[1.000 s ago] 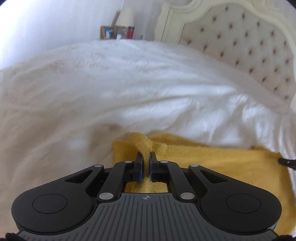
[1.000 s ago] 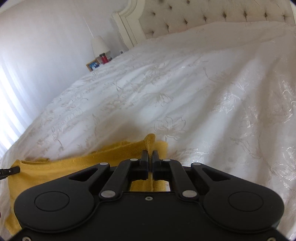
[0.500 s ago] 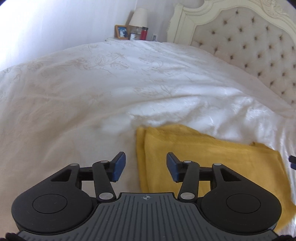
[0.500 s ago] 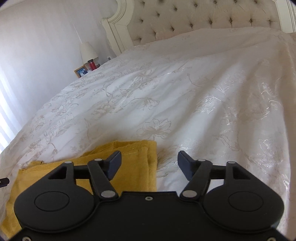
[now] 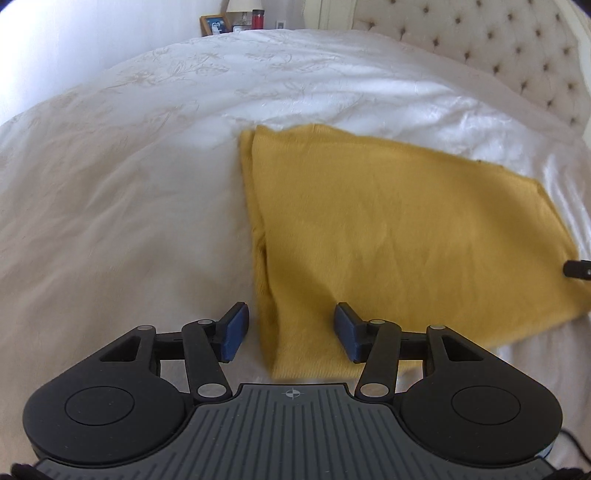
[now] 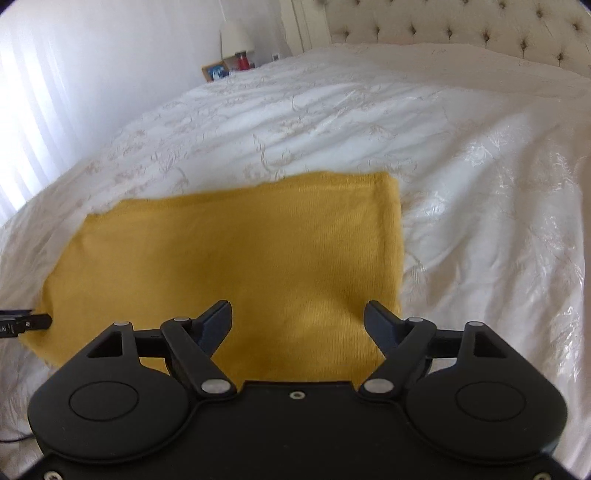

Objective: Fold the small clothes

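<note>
A mustard-yellow knitted garment point(image 5: 399, 229) lies folded flat in a rectangle on the white bedspread point(image 5: 129, 192); it also shows in the right wrist view point(image 6: 236, 258). My left gripper point(image 5: 291, 332) is open and empty, raised over the garment's near left edge. My right gripper point(image 6: 297, 325) is open and empty, raised over the garment's near right part. The right gripper's tip shows at the left wrist view's right edge point(image 5: 578, 268), and the left gripper's tip at the right wrist view's left edge point(image 6: 22, 323).
A tufted cream headboard point(image 5: 517, 55) stands at the far end of the bed. A nightstand holds a lamp point(image 6: 236, 37), a picture frame point(image 5: 214, 25) and a red bottle point(image 5: 258, 18). Curtains point(image 6: 33, 110) hang at the left.
Both grippers were shut on the garment's far corners one second ago. They let go, opened wide and drew back and up; the garment now lies folded flat.
</note>
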{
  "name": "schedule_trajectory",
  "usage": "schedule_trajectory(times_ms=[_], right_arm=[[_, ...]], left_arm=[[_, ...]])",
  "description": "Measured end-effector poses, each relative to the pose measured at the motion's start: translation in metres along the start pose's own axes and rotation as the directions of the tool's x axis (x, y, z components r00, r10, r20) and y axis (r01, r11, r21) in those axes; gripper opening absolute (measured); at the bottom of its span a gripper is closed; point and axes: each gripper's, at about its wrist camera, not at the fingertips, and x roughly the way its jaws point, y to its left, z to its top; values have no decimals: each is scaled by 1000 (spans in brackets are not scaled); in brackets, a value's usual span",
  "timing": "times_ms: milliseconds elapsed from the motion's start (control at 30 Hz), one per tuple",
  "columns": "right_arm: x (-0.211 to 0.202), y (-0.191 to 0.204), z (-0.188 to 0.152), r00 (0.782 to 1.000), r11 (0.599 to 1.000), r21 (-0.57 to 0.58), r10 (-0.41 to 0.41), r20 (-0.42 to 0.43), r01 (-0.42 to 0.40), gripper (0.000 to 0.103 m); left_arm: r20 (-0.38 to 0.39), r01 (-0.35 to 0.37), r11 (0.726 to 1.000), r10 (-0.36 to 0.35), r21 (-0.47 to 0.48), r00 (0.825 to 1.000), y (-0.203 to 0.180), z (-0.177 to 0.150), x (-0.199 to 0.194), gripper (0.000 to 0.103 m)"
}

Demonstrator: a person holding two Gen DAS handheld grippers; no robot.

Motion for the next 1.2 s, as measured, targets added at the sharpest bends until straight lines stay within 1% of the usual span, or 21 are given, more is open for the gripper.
schedule_trajectory(times_ms=[33,100,233,400,500,567,667,700,767,800,900,967,1033,1100,1133,1200], right_arm=[[1,2,-6,999,1000,-20,-18,-32,18,81],[0,2,-17,997,998,-42,-44,-67,42,85],[-5,-6,-27,992,999,-1,-49,-113,49,92],[-7,-20,-28,994,996,82,-8,-113,17,92],[-6,-25,-28,994,992,127,17,-112,-2,96],[-5,-28,-29,993,988,151,44,-110,-27,102],[-4,-35,-29,992,976,208,80,-103,-57,103],[-5,-39,-28,991,967,244,97,-95,-72,103],[-6,-50,-28,988,941,322,134,-74,-104,103],[-5,-56,-28,986,923,364,155,-62,-122,103],[-5,-77,-30,975,852,491,221,-17,-184,103],[-4,-90,-33,967,801,558,254,15,-219,103],[-3,-100,-36,959,751,612,279,43,-246,103],[-2,-105,-37,954,716,648,293,60,-260,103],[-1,-108,-38,953,701,663,297,68,-265,103],[1,-110,-38,951,685,677,299,74,-268,103]], left_arm=[[-2,-6,1000,6,3,1000,1,-3,-1,52],[-10,-7,1000,7,-7,1000,3,-9,-3,56],[-15,-6,999,5,-45,1000,6,-13,-2,59],[-6,-28,999,28,-30,1000,-1,-16,2,66],[-6,-35,998,35,-42,999,-3,-16,2,69],[-4,-29,998,29,-49,1000,-3,-17,3,73],[-3,-28,999,28,-45,1000,-5,-17,4,78],[-2,-28,999,28,-42,1000,-5,-17,4,79],[-3,-20,999,20,-38,1000,-7,-17,5,87],[-9,-14,999,14,-31,1000,-8,-16,5,88],[-39,-13,999,12,-30,999,-8,-10,3,86],[-43,-19,997,16,-76,999,-6,-5,-4,83],[-26,-9,991,6,-134,1000,-5,-1,-14,79],[11,4,987,-3,-161,1000,-11,6,-25,79],[28,9,988,-5,-156,1000,-16,10,-29,79],[52,8,993,-2,-121,999,-32,22,-34,79]])
